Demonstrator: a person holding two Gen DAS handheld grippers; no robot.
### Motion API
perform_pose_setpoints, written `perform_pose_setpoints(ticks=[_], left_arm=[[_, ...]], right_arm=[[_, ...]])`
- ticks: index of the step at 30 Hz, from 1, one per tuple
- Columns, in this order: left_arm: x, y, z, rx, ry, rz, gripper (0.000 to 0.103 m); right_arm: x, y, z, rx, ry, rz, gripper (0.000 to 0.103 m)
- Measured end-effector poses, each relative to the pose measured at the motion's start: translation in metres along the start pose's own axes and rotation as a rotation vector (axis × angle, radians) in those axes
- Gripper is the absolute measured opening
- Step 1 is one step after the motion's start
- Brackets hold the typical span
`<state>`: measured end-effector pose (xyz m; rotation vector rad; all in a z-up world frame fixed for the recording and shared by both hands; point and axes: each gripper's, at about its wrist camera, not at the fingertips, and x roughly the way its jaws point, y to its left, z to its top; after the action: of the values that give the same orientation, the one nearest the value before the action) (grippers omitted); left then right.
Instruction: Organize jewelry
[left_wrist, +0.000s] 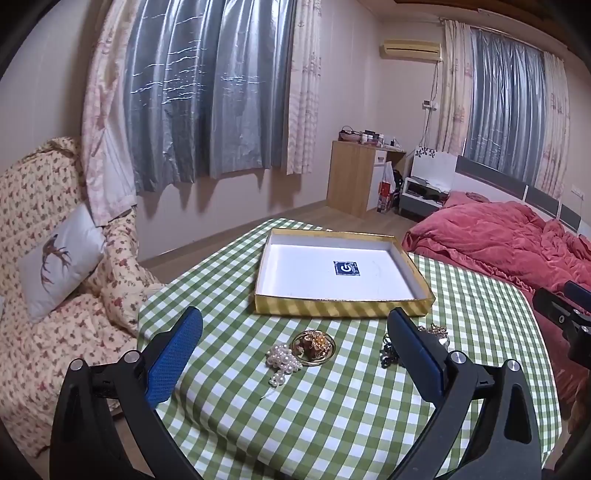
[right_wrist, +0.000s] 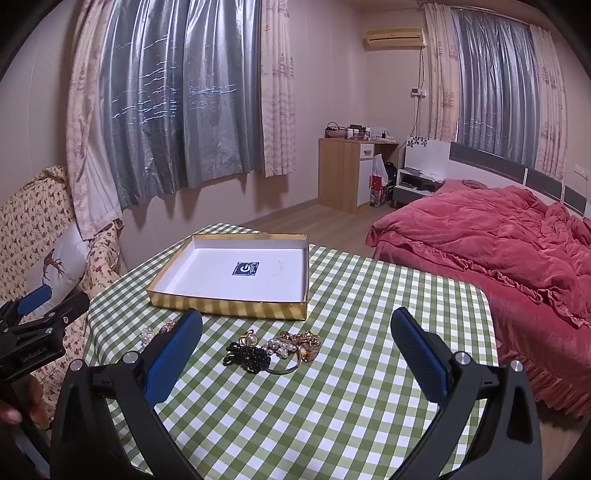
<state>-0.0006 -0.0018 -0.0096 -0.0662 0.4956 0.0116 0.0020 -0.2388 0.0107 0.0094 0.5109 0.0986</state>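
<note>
A shallow gold box (left_wrist: 341, 308) with a white inside and a blue sticker lies on the green checked table; it also shows in the right wrist view (right_wrist: 225, 306). In front of it lie a white pearl strand (left_wrist: 282, 360) and a gold bangle with a brown ornament (left_wrist: 313, 347). A second pile holds black beads (right_wrist: 249, 356), small pearls and gold pieces (right_wrist: 301, 341). My left gripper (left_wrist: 295, 321) is open above the pearl strand and bangle. My right gripper (right_wrist: 295, 321) is open above the black-bead pile. Both are empty.
The table (right_wrist: 332, 406) has a green checked cloth. A flower-patterned sofa with a cushion (left_wrist: 59, 266) stands to the left. A bed with a red quilt (right_wrist: 498, 240) lies to the right. A wooden cabinet (left_wrist: 351, 177) stands by the far wall.
</note>
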Motion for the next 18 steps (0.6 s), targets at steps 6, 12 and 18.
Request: perform_pose_setpoints(ticks=[6,12,18], left_arm=[[0.0006,-0.001,-0.0008,-0.001,0.008,0.0,0.097],[0.0009,0.0004,-0.0015,-0.003,0.011,0.007,0.097],[0.0024,0.0009,-0.0028,0.003,0.015,0.006,0.097]], right_arm=[[-0.0008,0.0018,0.0,0.0,0.001,0.0,0.0],[0.0019,0.0008,-0.002,-0.01,0.003,0.002,0.0],[0.0031,0.0055,-0.0035,-0.011,0.004,0.002,0.0]])
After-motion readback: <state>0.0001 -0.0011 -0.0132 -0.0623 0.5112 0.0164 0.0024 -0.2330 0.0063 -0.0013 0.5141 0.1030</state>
